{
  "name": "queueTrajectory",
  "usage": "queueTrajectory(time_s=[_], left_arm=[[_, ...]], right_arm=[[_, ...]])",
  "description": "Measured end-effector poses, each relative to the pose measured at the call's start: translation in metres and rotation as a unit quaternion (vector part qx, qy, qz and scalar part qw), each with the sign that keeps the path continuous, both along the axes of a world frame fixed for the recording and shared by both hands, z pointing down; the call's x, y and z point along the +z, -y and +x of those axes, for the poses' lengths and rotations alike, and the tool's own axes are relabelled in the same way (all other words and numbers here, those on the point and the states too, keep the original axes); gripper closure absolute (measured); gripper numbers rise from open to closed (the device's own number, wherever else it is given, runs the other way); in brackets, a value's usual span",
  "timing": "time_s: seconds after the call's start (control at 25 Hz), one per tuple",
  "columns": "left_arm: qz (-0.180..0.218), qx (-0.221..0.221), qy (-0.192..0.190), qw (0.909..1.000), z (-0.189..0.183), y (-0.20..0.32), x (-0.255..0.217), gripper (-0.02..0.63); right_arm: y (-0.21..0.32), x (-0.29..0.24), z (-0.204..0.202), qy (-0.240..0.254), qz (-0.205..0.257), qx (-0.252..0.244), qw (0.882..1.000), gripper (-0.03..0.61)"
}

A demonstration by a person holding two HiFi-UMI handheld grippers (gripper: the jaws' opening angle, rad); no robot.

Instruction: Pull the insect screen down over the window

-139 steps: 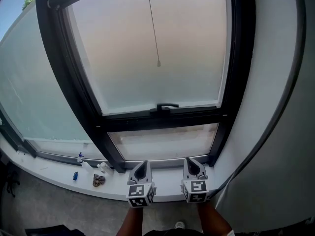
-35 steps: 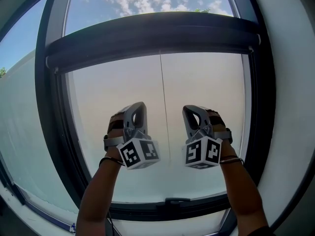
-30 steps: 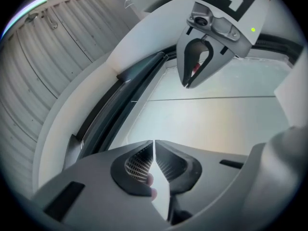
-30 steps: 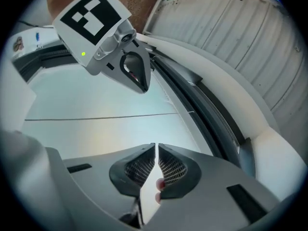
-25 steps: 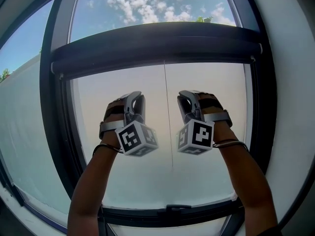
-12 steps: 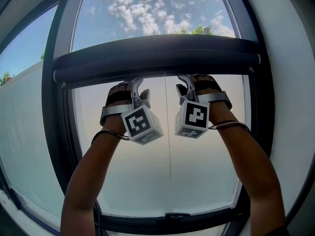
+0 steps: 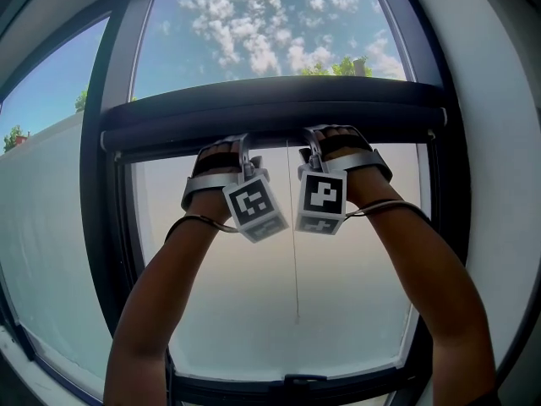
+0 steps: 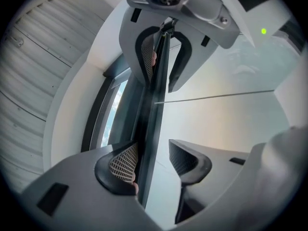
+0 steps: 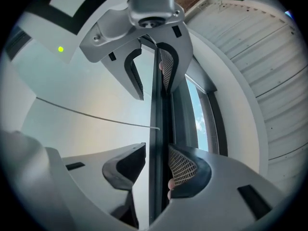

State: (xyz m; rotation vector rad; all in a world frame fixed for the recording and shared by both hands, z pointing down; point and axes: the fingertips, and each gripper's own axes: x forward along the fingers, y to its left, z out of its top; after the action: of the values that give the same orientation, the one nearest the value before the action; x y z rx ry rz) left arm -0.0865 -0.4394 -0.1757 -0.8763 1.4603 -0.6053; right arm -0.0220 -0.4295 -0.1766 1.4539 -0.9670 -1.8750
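Looking up through the head view, I see left claw (image 7: 243, 145) and right claw (image 7: 311, 138) side by side at the screen's bar (image 7: 169, 129), high on the window (image 7: 254, 41), tips hidden. The left gripper view shows jaws straddling the bar, one pad touching, the other just off. In the right gripper view the jaws are narrow, pads pressing both sides.

In the head view my fingertips are lost against the dark bar (image 7: 161, 135), which runs past my fingers (image 8: 120, 160) off both gripper views, and whether my right gripper (image 9: 154, 160) pinches it I cannot tell.
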Motion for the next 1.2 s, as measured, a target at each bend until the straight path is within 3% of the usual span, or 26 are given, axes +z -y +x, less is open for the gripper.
queueTrajectory(time_s=[0.36, 0.56, 0.84, 1.2], left_arm=[[-0.035, -0.025, -0.005, 0.9991, -0.006, 0.018, 0.001, 0.417], [-0.05, -0.028, -0.006, 0.9984, -0.005, 0.02, 0.001, 0.417], [-0.098, -0.026, -0.014, 0.9947, -0.004, 0.019, 0.003, 0.417], [-0.15, -0.006, -0.004, 0.9887, -0.006, 0.014, 0.01, 0.417]], right_arm=[[0.022, -0.002, 0.012, 0.004, -0.025, 0.04, 0.999, 0.451], [0.027, -0.002, 0.016, 0.011, -0.028, 0.037, 0.999, 0.451], [0.029, 0.003, 0.019, -0.001, -0.072, 0.081, 0.994, 0.425], [0.026, 0.01, 0.016, -0.009, -0.127, 0.084, 0.988, 0.425]])
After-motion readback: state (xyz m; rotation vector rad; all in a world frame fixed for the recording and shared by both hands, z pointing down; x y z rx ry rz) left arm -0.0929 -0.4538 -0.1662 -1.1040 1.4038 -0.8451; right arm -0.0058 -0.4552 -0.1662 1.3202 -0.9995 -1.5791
